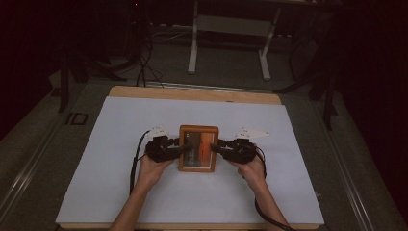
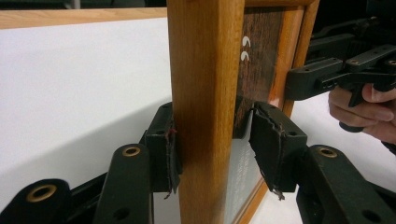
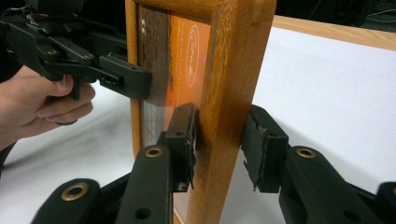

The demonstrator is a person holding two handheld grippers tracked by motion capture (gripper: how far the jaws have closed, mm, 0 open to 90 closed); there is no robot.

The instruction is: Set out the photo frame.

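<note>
Frame [image 1: 198, 148] at tabletop [image 1: 120, 144] centre, far from all edges. Left gripper [image 2: 215, 154] half open, astride left rail; right gripper [image 3: 218, 149] same on right rail. Real clamping hard to tell.

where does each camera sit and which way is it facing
High view: above the person's side, looking forward and down on the table; forearms, both hands, left tool and right tool flank the wooden frame.
Left gripper view: rides the left tool, facing the frame's edge.
Right gripper view: mirrors it.
Both gripper views share the frame and the opposite hand.
</note>
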